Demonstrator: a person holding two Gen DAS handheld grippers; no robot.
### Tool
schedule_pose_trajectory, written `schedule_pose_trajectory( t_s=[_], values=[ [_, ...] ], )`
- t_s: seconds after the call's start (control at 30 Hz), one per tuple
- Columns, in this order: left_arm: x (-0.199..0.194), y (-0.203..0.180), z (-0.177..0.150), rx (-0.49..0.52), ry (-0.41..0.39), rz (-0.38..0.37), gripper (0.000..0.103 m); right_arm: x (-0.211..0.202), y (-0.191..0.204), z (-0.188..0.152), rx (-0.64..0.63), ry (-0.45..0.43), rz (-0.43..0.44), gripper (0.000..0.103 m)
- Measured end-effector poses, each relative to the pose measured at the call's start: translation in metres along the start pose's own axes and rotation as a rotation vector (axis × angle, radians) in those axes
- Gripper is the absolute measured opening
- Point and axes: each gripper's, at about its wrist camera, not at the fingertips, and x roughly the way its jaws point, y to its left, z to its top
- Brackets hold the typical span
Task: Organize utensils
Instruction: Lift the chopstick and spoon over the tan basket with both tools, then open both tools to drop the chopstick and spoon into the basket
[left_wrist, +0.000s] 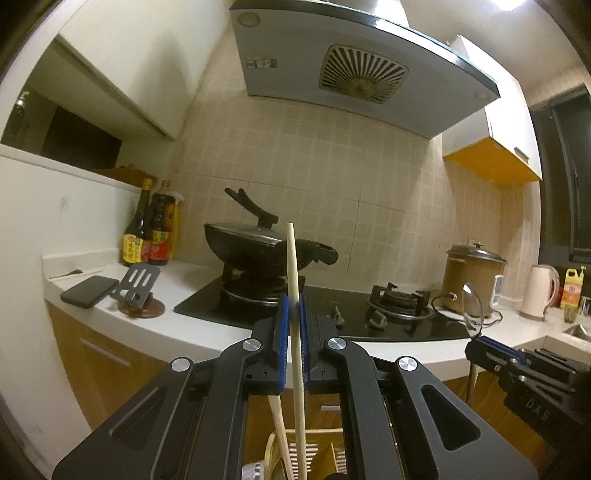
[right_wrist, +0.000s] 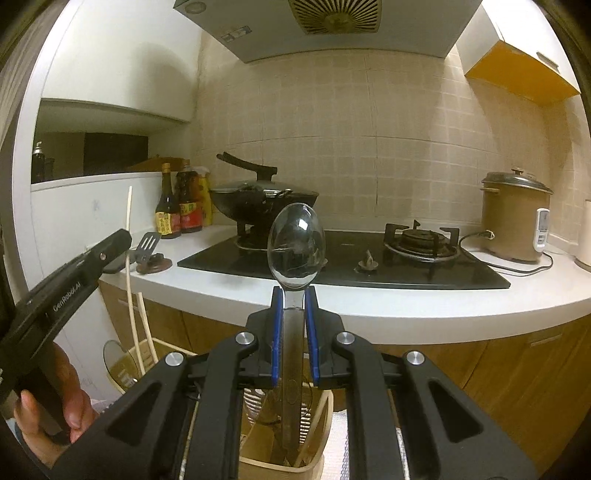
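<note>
Presently both hands are holding utensils upright over a slatted holder (right_wrist: 317, 424) that is standing below the counter's front edge; the left gripper (left_wrist: 294, 314) is clamping a pale wooden chopstick (left_wrist: 293, 266), its lower end running down toward the holder beside a second stick already leaning there; the right gripper (right_wrist: 294, 295) is clamping the handle of a metal spoon (right_wrist: 296, 245), bowl uppermost, handle tip reaching into the holder. Judged as the insertion step; each utensil is wanting a straight descent into its own compartment, with the jaws parting only once the lower end is seated; which compartment each is entering cannot be told. The counter (right_wrist: 369, 306) is carrying a hob and wok (right_wrist: 262, 201), well clear of the work.
</note>
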Motion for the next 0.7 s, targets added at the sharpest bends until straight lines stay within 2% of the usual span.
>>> schedule_pose_trajectory(
  t_s=[0.2,0.43,0.5,0.53,0.57,0.63,0.7],
  values=[
    [-0.002,-0.006,-0.009,0.052,-0.007,0.023,0.004,-0.005,-0.003,-0.010,0.014,-0.012,0.000,0.010],
    [-0.009,-0.002,-0.015,0.045,0.025,-0.008,0.004,-0.017,-0.001,-0.022,0.003,-0.010,0.003,0.010],
    [-0.015,0.000,-0.016,0.057,0.031,0.001,0.013,-0.023,-0.001,-0.024,0.001,0.011,0.002,0.012],
    [-0.018,0.001,-0.016,0.057,0.033,-0.002,0.020,-0.025,-0.001,-0.025,0.001,0.016,0.001,0.018],
    [-0.023,0.004,-0.015,0.054,0.035,-0.005,0.024,-0.030,-0.001,-0.026,-0.002,0.019,-0.002,0.021],
    [-0.030,0.007,-0.012,0.047,0.044,-0.013,0.025,-0.039,-0.001,-0.028,-0.002,0.016,-0.011,0.040],
    [-0.038,0.012,-0.007,0.028,0.060,-0.026,0.028,-0.049,-0.002,-0.029,0.000,0.020,-0.013,0.047]
  ],
)
